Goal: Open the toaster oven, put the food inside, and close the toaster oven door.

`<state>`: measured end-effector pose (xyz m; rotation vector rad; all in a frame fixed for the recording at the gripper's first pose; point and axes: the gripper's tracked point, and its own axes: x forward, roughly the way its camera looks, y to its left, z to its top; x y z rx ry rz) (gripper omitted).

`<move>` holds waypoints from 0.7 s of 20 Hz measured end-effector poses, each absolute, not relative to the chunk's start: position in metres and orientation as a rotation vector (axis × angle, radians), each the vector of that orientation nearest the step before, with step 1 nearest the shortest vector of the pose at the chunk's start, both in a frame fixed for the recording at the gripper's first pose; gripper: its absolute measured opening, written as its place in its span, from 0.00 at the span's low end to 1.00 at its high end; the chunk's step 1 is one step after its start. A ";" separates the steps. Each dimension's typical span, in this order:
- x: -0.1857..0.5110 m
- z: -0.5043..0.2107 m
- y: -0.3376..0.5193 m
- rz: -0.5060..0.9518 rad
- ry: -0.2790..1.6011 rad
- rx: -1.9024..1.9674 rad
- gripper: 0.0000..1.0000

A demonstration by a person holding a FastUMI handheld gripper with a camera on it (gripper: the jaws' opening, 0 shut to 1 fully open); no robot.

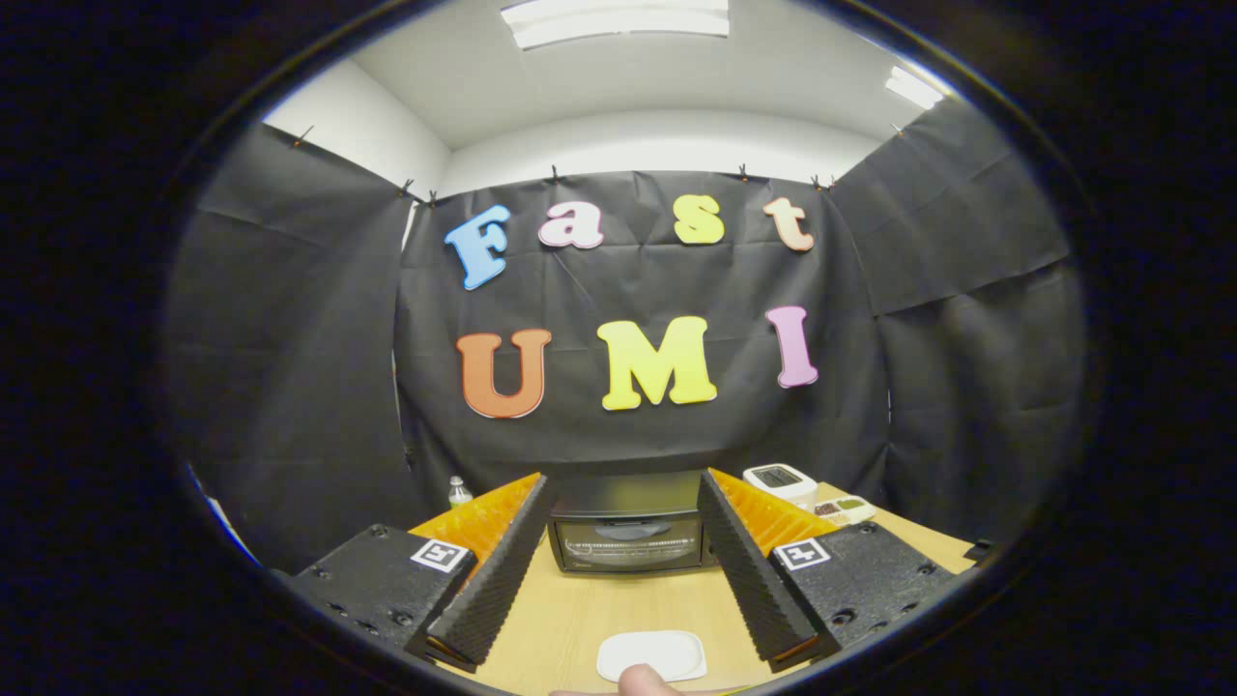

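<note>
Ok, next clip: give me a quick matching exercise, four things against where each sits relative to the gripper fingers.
Things:
1. toaster oven
2. white plate
3. water bottle
4. gripper

Places or states:
A. on the table between the finger bases, a fingertip touching its near edge
B. beyond the fingertips, door shut
C. open, holding nothing
D. behind the left finger

Pairs: 1-B, 2-A, 3-D, 4-C

I see even, bright booth lighting; source is ceiling light panels [615, 21] at 12 o'clock, second panel [912, 89] at 2 o'clock, both blown out to glare; wooden table [618, 604] well lit, soft shadows only; toaster oven [628, 532] door shows faint sheen; gripper [620, 517] fingers spread wide, sharp; strong fisheye bending at 3 and 9 o'clock; rim darkens; I note no motion blur.
</note>
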<state>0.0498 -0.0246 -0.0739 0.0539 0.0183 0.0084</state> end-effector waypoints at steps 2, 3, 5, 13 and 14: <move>0.035 -0.080 -0.018 0.007 0.043 0.029 1.00; 0.029 -0.079 -0.014 0.008 0.045 0.022 1.00; 0.023 -0.069 -0.004 0.017 0.006 0.008 1.00; 0.018 -0.068 0.019 0.019 -0.029 -0.030 1.00; 0.020 -0.070 0.022 0.026 -0.018 -0.029 1.00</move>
